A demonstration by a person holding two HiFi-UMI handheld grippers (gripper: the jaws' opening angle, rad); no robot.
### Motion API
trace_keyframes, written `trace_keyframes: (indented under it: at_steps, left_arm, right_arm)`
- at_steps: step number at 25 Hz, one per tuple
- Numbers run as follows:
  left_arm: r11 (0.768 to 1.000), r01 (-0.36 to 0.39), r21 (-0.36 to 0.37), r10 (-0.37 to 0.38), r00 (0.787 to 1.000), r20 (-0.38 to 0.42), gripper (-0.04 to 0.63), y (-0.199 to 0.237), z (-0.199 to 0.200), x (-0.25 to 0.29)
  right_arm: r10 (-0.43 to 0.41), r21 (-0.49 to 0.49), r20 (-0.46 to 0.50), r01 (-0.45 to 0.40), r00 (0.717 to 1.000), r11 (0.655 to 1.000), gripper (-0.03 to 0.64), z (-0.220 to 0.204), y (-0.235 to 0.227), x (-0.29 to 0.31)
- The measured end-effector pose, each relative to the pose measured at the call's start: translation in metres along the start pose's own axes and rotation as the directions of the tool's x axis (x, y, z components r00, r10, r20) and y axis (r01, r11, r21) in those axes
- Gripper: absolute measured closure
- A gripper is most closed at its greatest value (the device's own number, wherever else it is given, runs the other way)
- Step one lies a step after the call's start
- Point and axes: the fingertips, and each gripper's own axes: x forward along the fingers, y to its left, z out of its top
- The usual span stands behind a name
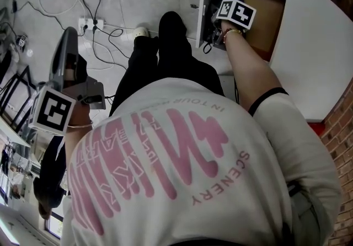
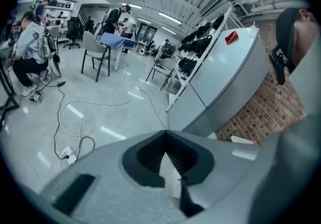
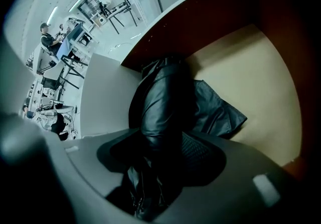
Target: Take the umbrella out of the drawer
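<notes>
The right gripper (image 3: 168, 140) reaches steeply down into the drawer (image 3: 251, 77), at the upper right of the head view. Its claw stands wide apart. The black folded umbrella (image 3: 163, 102) stands between the jaws and lies against the drawer's left wall, with loose fabric spread over the tan floor to the right. The pads do not appear to press on it yet.

The step in hand looks like the grasp. To do it well, close on the firm rolled body rather than the slack flap at the right, which would likely slip. Centre the roll between the pads before squeezing. Then lift straight up to clear the dark red wall.

The left gripper (image 2: 164, 132) hangs at the left of the head view, claw together and empty, well apart from the drawer.

Much is hard to read. The person's back fills the lower head view, and the drawer's interior there is mostly shadow. In the right gripper view the umbrella's near end runs under the gripper's body, dark on dark, so its handle and strap cannot be told apart.
</notes>
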Motion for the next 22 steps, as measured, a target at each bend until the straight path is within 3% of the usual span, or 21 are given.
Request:
trace_keyframes:
  at_steps: [22]
  left_arm:
    - [0.999, 0.042, -0.020, -0.042, 0.999, 0.021, 0.591, 0.0013, -0.0020, 0.0002]
  right_arm:
    - [0.064, 0.032, -0.012, -0.064, 0.998, 0.997, 0.371, -0.0026, 0.0001, 0.0040]
